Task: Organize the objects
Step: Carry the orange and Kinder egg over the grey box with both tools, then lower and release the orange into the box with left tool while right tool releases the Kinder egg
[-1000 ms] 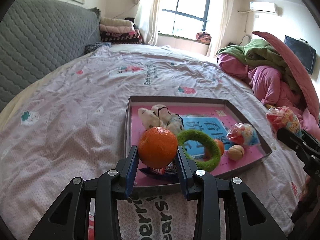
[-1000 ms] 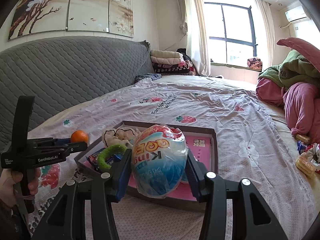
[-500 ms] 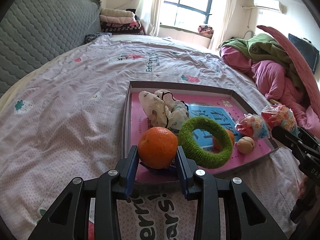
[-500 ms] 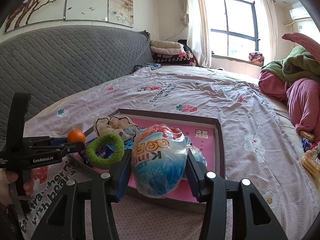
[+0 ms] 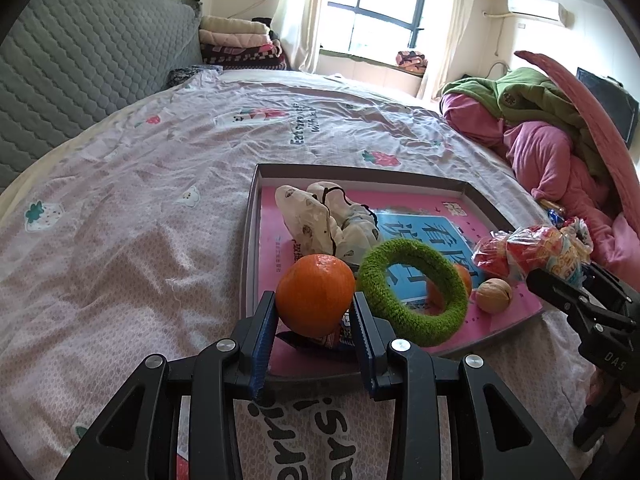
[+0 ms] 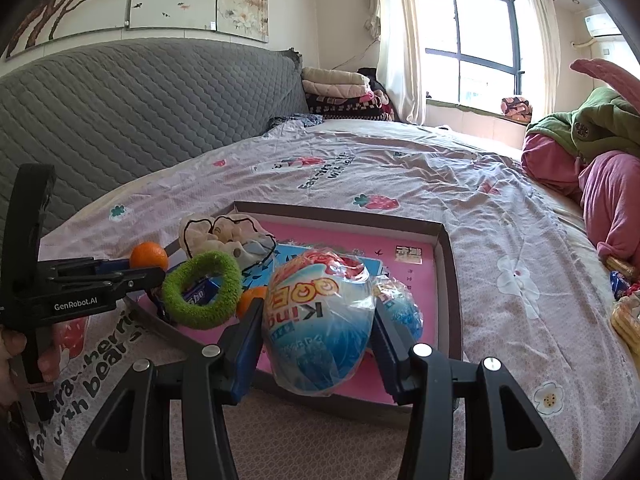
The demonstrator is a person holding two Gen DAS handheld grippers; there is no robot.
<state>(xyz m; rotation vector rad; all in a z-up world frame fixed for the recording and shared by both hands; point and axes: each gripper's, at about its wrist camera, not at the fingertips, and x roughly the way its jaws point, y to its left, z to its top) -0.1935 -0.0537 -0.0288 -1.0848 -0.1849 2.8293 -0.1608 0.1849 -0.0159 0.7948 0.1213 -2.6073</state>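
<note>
My left gripper point(image 5: 315, 314) is shut on an orange point(image 5: 315, 294) and holds it over the near left corner of a shallow pink-lined tray point(image 5: 352, 171) on the bed. My right gripper point(image 6: 318, 334) is shut on a plastic-wrapped toy egg point(image 6: 320, 320) over the tray's near edge point(image 6: 444, 280). In the tray lie a green fuzzy ring point(image 5: 414, 286), a bundle of pale socks point(image 5: 328, 220), a walnut point(image 5: 495, 295), a second orange point(image 6: 250, 300) behind the ring, another wrapped egg point(image 6: 400, 304) and a blue packet point(image 6: 198, 291).
The pink strawberry-print bedsheet point(image 5: 140, 220) spreads around the tray. A grey quilted headboard point(image 6: 140, 112) stands at the left. Pink and green bedding point(image 5: 552, 140) is heaped at the right, with snack packets point(image 6: 624, 316) near it. Folded blankets point(image 5: 240, 44) sit by the window.
Both grippers have sunk and come closer over the tray, each keeping its grip. The tray and its contents look larger in both views.
</note>
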